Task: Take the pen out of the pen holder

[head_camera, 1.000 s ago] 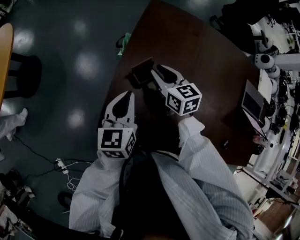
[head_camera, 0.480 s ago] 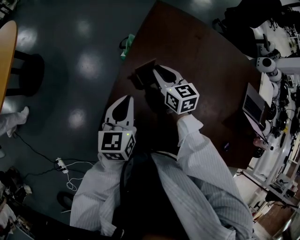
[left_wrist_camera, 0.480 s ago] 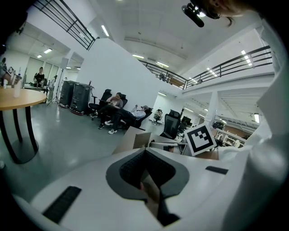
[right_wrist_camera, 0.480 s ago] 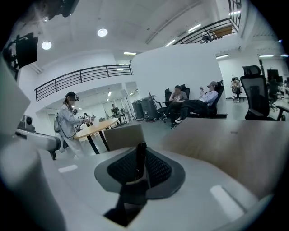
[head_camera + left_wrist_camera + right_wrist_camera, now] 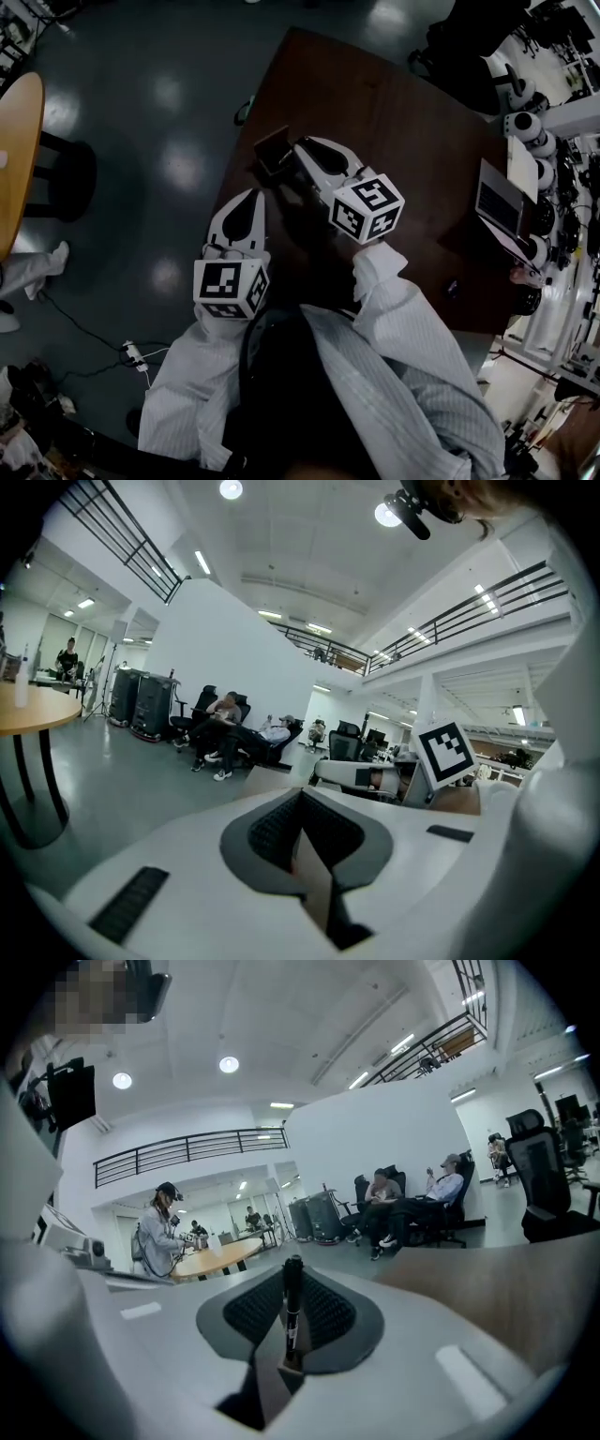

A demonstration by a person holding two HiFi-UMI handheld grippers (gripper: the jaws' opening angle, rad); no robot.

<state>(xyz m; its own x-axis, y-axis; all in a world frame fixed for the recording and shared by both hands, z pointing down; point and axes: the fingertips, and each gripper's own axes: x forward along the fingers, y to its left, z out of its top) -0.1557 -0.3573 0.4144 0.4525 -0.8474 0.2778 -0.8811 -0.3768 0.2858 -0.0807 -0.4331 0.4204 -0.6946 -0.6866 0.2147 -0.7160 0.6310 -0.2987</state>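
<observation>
Table [image 5: 412, 122]: dark brown, spreading under and beyond both grippers, its edge running just outside the left gripper.

Left gripper [image 5: 251, 197]: jaws pressed together on nothing, hanging back beside and behind the right gripper, well short of the holder.

Right gripper [image 5: 307, 152]: clamped on the pen, jaws closing tighter on it at this moment; pointing a little below level.

Pen holder [image 5: 273, 150]: small dark box near the table edge, just beside the right gripper's tips, on their left in the head view; nothing seen sticking out of it from here.

Pen [image 5: 292, 1309]: slim and dark with a pale label band, upright between the right gripper's pads, its cap rising above their tips and its lower end down in the gap between them.

Change over the last second: right gripper raised from its lower place at the holder, jaws narrowed on the pen; left gripper lifted slightly too.

Meaning for the task: only open room behind the pen and no holder wall around it in the right gripper view, so probably lifted clear of the holder already.
</observation>
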